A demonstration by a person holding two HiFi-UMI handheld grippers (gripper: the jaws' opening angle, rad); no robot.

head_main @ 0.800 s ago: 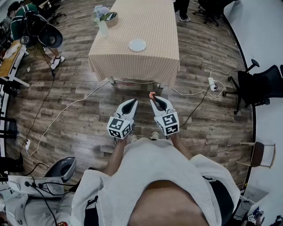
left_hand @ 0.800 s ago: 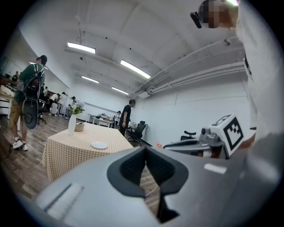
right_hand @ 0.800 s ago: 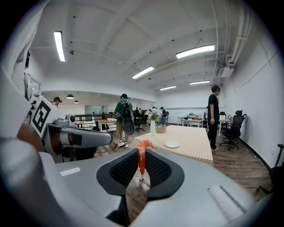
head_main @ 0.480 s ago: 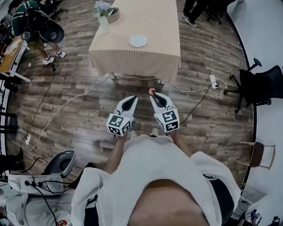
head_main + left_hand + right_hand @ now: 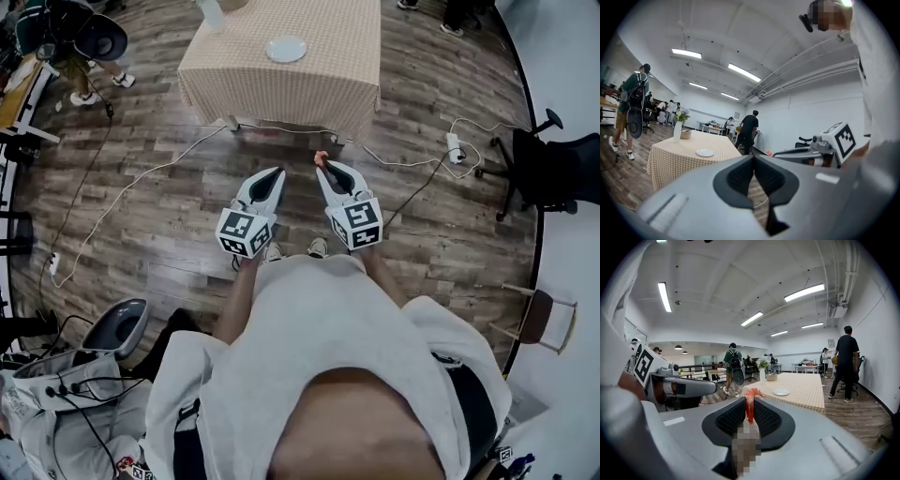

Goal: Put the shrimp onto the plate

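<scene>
Pinching the shrimp (image 5: 750,405) upright as before, my right tool (image 5: 324,169) aims at the worktop (image 5: 319,89), still well ahead across the floor (image 5: 169,216); its plate (image 5: 286,50) sits bare, so the carry remains. My left tool (image 5: 277,174) is closed on nothing beside it.

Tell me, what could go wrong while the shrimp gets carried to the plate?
1. The shrimp is pinched along its thin body, with its end poking out past the right tongs. It might slip out and land on the wooden floor on the way.
2. The plate sits far off on the checked table, and a white cable lies on the floor in front of it. The person could trip over it.
</scene>
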